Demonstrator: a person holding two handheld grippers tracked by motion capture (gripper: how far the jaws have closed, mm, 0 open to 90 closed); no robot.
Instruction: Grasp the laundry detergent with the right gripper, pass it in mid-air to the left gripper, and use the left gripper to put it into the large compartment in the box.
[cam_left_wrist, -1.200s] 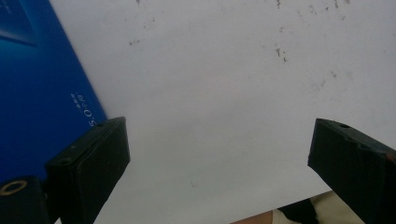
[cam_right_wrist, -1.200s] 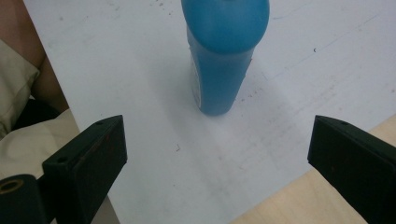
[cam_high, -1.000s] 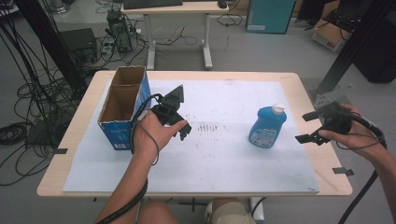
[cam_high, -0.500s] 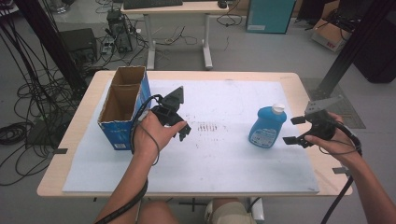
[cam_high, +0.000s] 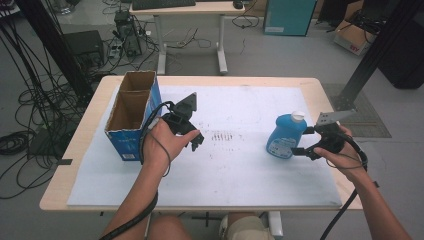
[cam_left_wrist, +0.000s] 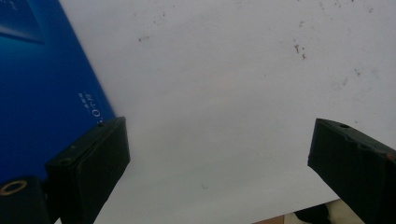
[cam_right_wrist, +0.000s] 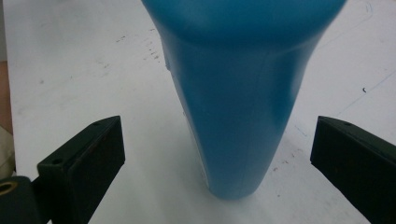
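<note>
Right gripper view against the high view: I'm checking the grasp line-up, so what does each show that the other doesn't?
Right gripper view alone: the blue bottle's lower body centred between the right claw's open jaws, untouched. High view alone: the bottle's white cap, the cardboard box, the left claw and both forearms. Both: the bottle, the right claw and the white mat.

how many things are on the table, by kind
bottles: 1, the blue bottle with the white cap
boxes: 1, the open cardboard box with blue sides
tongs: 2, left tongs and right tongs, both open
total: 4
</note>
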